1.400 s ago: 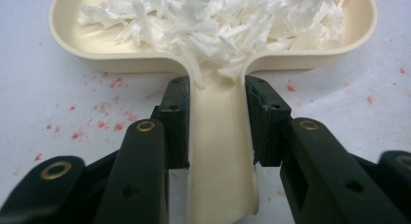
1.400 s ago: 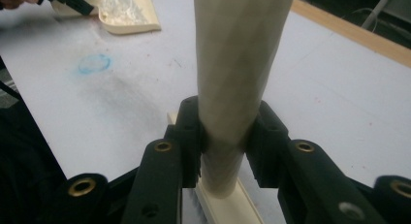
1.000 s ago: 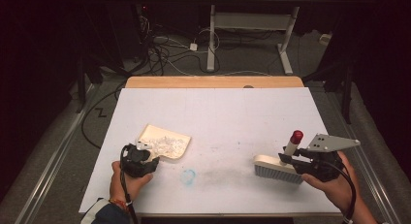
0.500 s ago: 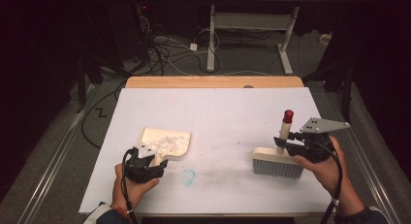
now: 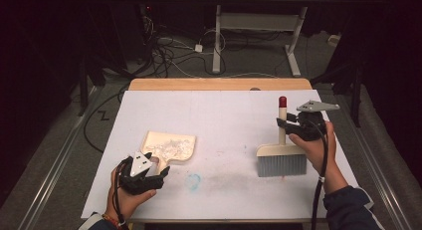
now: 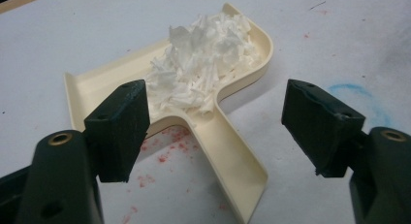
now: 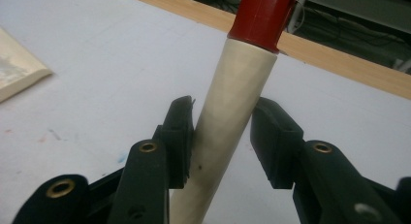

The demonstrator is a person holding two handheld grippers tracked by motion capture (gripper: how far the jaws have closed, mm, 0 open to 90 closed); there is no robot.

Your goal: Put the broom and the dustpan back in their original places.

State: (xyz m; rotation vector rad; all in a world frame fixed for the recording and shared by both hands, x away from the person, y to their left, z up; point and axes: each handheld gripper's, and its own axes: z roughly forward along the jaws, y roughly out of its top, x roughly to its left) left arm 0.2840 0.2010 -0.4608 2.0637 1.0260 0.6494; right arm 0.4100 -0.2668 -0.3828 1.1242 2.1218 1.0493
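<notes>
A: The right gripper [image 5: 282,124] holds the brush [image 5: 281,158] upright at the table's right, bristles down. Its jaws flank the handle; the right jaw looks slightly off, so the brush may tip.

B: The left gripper [image 6: 213,117] is spread wide, astride the dustpan [image 6: 194,88] handle near left. A clumsy closing could jolt the paper shreds [image 6: 203,59] out.

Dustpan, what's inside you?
A heap of white shredded paper is piled in the cream dustpan, mostly toward its back wall. The pan's floor under the heap is covered, so anything beneath it cannot be seen.
</notes>
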